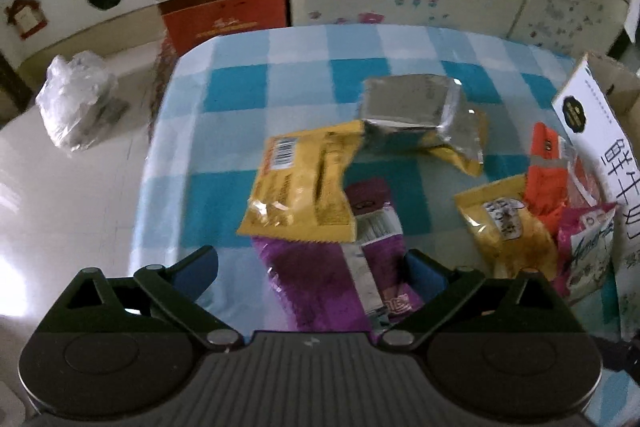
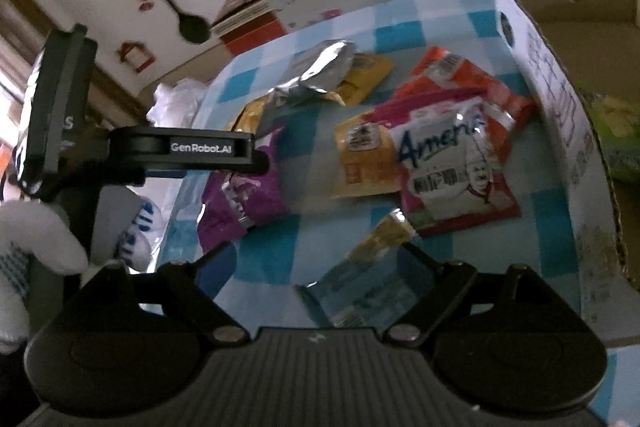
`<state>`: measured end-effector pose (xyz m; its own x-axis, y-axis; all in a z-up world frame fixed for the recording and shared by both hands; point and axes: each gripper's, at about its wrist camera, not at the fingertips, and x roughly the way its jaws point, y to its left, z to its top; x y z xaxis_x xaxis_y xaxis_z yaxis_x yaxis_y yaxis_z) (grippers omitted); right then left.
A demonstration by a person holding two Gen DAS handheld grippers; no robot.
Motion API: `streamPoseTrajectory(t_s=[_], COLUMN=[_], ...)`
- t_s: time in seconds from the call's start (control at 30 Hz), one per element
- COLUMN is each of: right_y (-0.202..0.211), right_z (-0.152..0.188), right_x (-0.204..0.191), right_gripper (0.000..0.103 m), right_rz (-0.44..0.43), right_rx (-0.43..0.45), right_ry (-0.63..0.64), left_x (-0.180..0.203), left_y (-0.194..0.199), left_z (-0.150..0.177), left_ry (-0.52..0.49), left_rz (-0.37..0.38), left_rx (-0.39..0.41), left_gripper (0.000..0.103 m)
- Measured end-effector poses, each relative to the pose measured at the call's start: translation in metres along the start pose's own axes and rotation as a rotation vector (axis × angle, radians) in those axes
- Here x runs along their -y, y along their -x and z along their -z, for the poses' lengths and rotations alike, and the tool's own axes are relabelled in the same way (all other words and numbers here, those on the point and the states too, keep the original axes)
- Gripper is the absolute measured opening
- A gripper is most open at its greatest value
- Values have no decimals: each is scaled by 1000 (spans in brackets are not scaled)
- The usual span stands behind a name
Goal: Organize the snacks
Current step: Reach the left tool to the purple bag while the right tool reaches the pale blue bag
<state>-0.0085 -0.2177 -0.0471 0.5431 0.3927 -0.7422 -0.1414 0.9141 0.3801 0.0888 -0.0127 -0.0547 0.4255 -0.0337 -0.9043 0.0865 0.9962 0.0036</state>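
Purple packet (image 1: 320,287) lies flat on checked cloth (image 1: 224,95), between spread jaws of your left gripper (image 1: 312,271), pads not touching; its far end sits under yellow bag (image 1: 300,195). Lift now and yellow bag drags or flips off the pile.

Right gripper (image 2: 316,267) spread around blue-yellow packet (image 2: 368,283), contact unclear. Slippery foil may squirt out. White carton (image 2: 560,115) near: swing wide risks a knock.

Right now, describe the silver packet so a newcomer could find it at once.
Start at the blue-and-white checked tablecloth with its scatter of snack packets. Toward the far side, away from the white box, the silver packet sits propped on top of yellow packets. It alone is plain shiny foil, with no coloured print; its neighbours are yellow, purple, orange or pink.
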Motion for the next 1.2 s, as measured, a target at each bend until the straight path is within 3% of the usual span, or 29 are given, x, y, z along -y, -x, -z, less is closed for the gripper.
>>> streamPoseTrajectory(t_s=[0.17, 0.37, 0.7, 0.87, 1.2], right_y=[1, 1, -7, -14, -25], right_z=[1, 9, 8, 5, 10], right_x=[-1, 14, 10, 5, -10], right_gripper=[88, 88, 96, 100, 96], right_rz=[109, 175, 215, 255, 410], right_rx=[-1, -64, -86, -71, -41], right_ry=[46, -54, -178, -230, -7], left_x=[-15, -17, 0, 9, 4], left_y=[8, 2, -14, -25, -23], left_z=[-4, -2, 2, 8, 11], left_ry=[64, 94, 75, 36, 17], left_rz=[43, 70, 55, 11, 27], left_rx=[24, -41, -73, -92, -98], left_gripper=[101, 101, 101, 103, 103])
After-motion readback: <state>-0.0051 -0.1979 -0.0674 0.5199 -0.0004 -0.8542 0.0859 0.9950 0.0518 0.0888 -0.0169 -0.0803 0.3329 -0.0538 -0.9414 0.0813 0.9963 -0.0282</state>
